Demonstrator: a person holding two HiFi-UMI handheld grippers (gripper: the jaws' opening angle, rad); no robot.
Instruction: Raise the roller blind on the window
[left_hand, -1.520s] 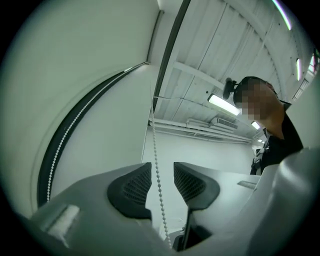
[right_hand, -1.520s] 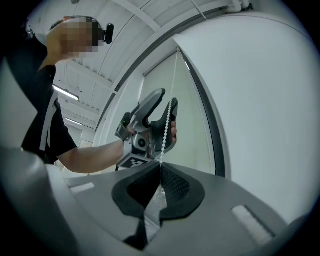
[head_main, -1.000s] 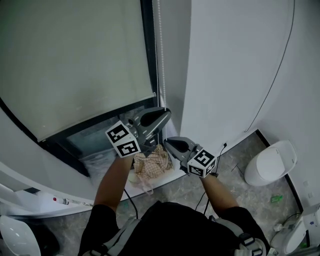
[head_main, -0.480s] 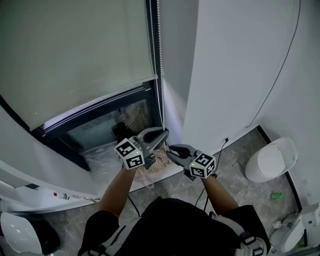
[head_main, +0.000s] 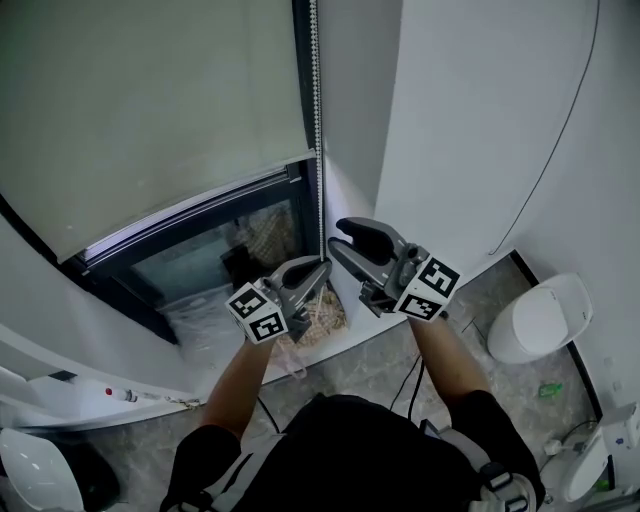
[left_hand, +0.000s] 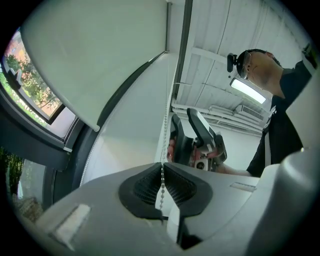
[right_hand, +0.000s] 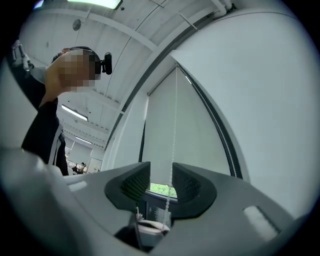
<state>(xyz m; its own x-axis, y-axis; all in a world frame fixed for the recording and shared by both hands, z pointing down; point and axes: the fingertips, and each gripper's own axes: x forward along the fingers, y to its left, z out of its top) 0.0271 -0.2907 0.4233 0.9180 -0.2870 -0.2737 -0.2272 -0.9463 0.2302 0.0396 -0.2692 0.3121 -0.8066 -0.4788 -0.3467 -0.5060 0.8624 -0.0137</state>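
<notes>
Pale grey-green fabric, matte and smooth, makes up the roller blind (head_main: 150, 100), which covers the upper part of the window. Its slim bottom rail (head_main: 200, 203) hangs above a strip of bare glass (head_main: 215, 258) in a dark frame (head_main: 300, 60). At the blind's right edge a fine white bead chain (head_main: 317, 110) drops straight down, a string of tiny round beads.

The left gripper (head_main: 321, 266) is clenched on that chain low down, with the beads nipped between its ribbed black pads (left_hand: 145, 186). The right gripper (head_main: 336, 234) sits just to its right and higher. Its jaws have just been opening and stand released, and the chain runs through the gap unpressed.

This looks like a hand-over-hand pull, with the right about to take a fresh hold. It should close above the left grip, with the beads seated mid-pad rather than at the tips, since such small, hard beads would likely slip from a shallow pinch. The left ought to hold until the right is firm, or the blind's weight may run the chain back. A pull straight down along the chain's own line, not out from the white wall (head_main: 470, 120), should then feed the beads cleanly.
</notes>
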